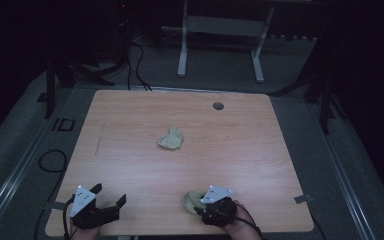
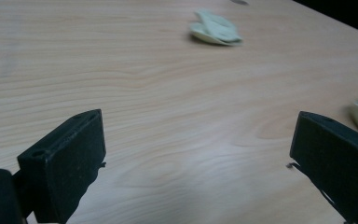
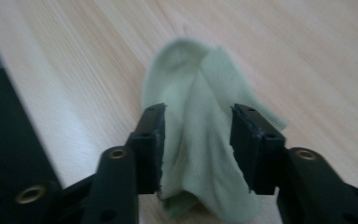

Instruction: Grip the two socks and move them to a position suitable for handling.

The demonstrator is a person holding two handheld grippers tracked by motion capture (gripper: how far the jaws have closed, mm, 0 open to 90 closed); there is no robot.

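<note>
Resting near the front edge of a light wooden table (image 1: 130,130), the right gripper (image 3: 196,135) has its two black jaws half parted with a pale green sock (image 3: 200,116) lying between them. The left pad sits against the cloth, while a slim gap shows beside the right pad, so whether the sock is truly pinched cannot be told. In the high view this sock (image 1: 191,200) lies just ahead of the right gripper (image 1: 204,207), close to the table's front edge. The left gripper (image 1: 111,196) sits at the table's front left corner, its jaws spread wide with nothing between them but bare wood. A second pale green sock (image 1: 171,139), crumpled, lies near the middle of the table, well apart from both grippers and from every edge. Broad open wood surrounds it on all sides. A small dark round hole (image 1: 218,106) sits near the table's far edge, beyond the middle sock.
</note>
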